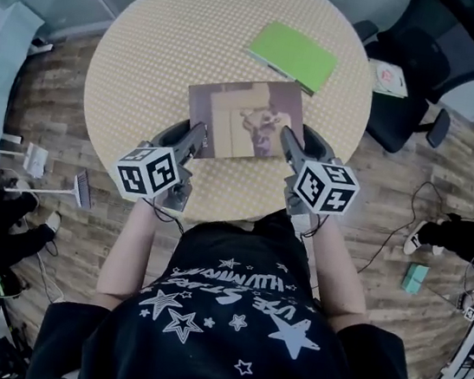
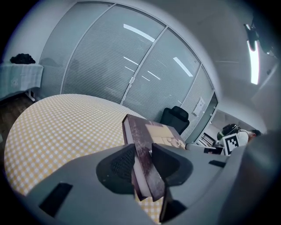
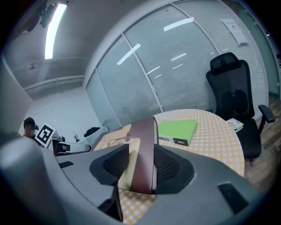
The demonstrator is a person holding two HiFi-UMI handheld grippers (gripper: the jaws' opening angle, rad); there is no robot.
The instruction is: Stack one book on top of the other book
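A brown book (image 1: 247, 120) with a tan cover picture hangs just above the round checked table (image 1: 153, 41), held from both sides. My left gripper (image 1: 197, 139) is shut on its left edge (image 2: 142, 154). On the opposite side, my right gripper (image 1: 289, 143) grips the book's right edge (image 3: 142, 154). A green book (image 1: 293, 55) lies flat on the table beyond the brown one, toward the far right; it also shows in the right gripper view (image 3: 178, 130).
A black office chair (image 1: 435, 59) stands at the table's right, with a small booklet (image 1: 386, 77) on its seat. Cables and small items lie on the wood floor. A glass partition wall (image 2: 131, 66) runs behind the table.
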